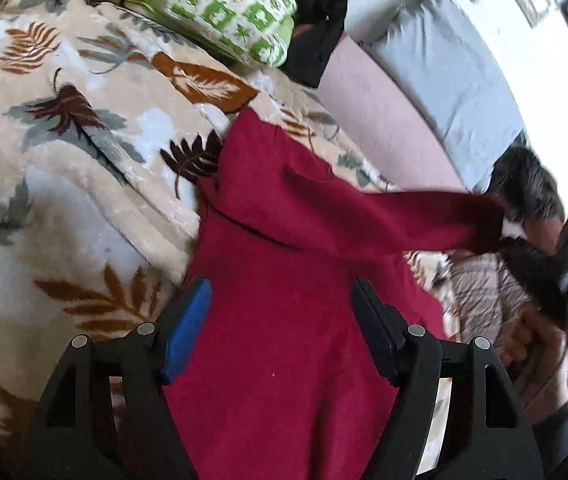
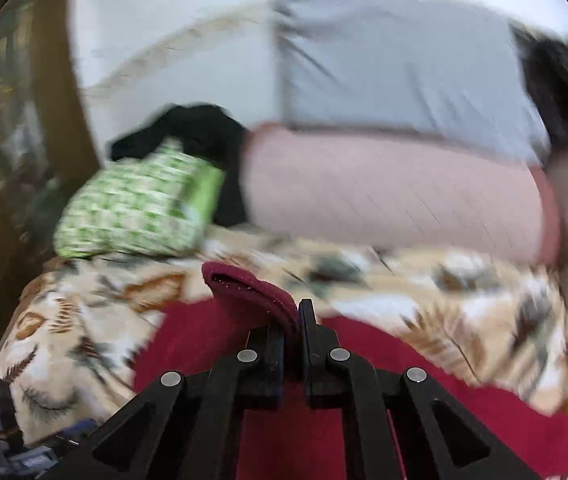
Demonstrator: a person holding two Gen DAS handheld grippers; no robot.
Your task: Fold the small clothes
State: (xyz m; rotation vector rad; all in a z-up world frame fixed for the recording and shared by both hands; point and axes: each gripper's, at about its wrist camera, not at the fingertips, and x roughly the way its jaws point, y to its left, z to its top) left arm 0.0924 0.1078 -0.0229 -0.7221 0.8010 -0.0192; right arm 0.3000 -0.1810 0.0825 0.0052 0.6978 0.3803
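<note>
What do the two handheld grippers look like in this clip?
Both are black plastic two-finger grippers with triangular cut-out linkage arms and round silver pivot pins. The left gripper has a blue pad on one finger; its other finger is black. The right gripper shows slim black fingers only. No cables show on either.

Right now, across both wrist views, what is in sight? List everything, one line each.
red garment: one, dark red, spread on the blanket, one sleeve pulled out sideways
blanket: one, beige with leaf print, covering the bed
pillow: one, green and white, far end of the blanket
black cloth: one, behind the pillow
pink cushion: one, beyond the blanket
grey cushion: one, above the pink one
left claw: black, open over the garment
right claw: black, shut on the sleeve's cuff
hand: one, holding the right claw
</note>
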